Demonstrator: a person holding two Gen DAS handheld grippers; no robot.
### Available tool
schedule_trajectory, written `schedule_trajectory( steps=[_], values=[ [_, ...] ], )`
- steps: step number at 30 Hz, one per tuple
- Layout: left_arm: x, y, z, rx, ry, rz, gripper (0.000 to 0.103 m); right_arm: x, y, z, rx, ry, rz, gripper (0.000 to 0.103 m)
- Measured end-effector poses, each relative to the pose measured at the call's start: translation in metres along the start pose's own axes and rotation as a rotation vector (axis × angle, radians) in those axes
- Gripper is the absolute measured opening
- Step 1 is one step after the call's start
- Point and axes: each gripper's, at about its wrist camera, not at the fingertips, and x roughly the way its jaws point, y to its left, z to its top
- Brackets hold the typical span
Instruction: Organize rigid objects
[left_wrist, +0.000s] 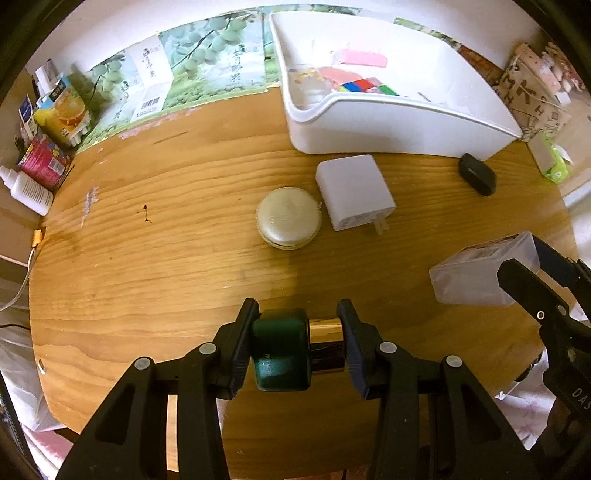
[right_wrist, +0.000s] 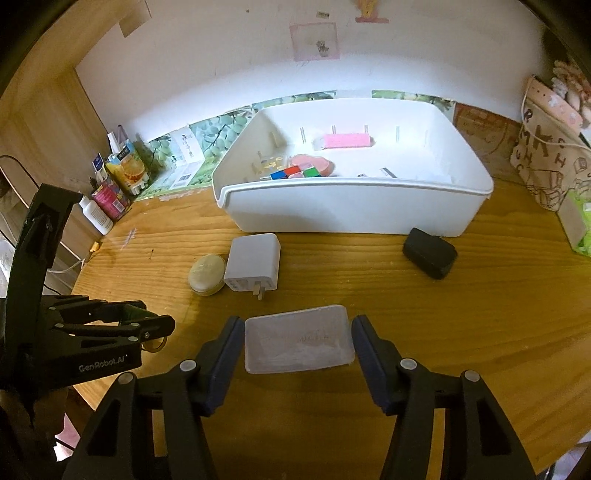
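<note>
Left wrist view: left gripper (left_wrist: 297, 345) clamped on green bottle (left_wrist: 281, 350), gold cap (left_wrist: 327, 345) against right pad, long axis crosswise, lifted over wooden table (left_wrist: 147, 266) near edge.

Right wrist view: right gripper (right_wrist: 298, 341) grasping frosted plastic box (right_wrist: 298, 339), long side spanning pads. White bin (right_wrist: 347, 210) at far edge, charger (right_wrist: 253, 263), round case (right_wrist: 207, 275), black case (right_wrist: 429, 257) in front.

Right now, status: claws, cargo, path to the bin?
Left claw shut on green bottle. Right claw around translucent box. White bin ahead; charger and round case lie between.
</note>
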Motion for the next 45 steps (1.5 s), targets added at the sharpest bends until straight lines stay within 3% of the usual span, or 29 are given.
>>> schedule_trajectory(
  steps=[8,13,22,34,35,37,45],
  values=[
    [-0.013,-0.022,0.009,0.022,-0.017,-0.021,0.047,-0.022,0.000,0.005,-0.012,-0.037,-0.021,0.060],
    [-0.022,-0.026,0.019,0.027,-0.050,0.007,0.047,-0.037,0.001,0.019,-0.041,-0.060,-0.043,0.060],
    [-0.040,-0.029,0.049,-0.032,-0.107,0.021,0.047,-0.060,-0.016,0.056,-0.119,-0.135,-0.026,0.060],
    [-0.065,-0.044,0.098,-0.078,-0.224,0.027,0.047,-0.059,-0.040,0.113,-0.218,-0.218,0.017,0.060],
    [-0.066,-0.046,0.101,-0.079,-0.229,0.029,0.047,-0.058,-0.042,0.117,-0.229,-0.222,0.020,0.059],
    [-0.066,-0.049,0.108,-0.088,-0.240,0.025,0.047,-0.055,-0.046,0.126,-0.253,-0.236,0.037,0.038],
    [-0.067,-0.059,0.137,-0.127,-0.313,0.003,0.047,-0.030,-0.062,0.150,-0.293,-0.232,0.089,0.037]
  ],
)
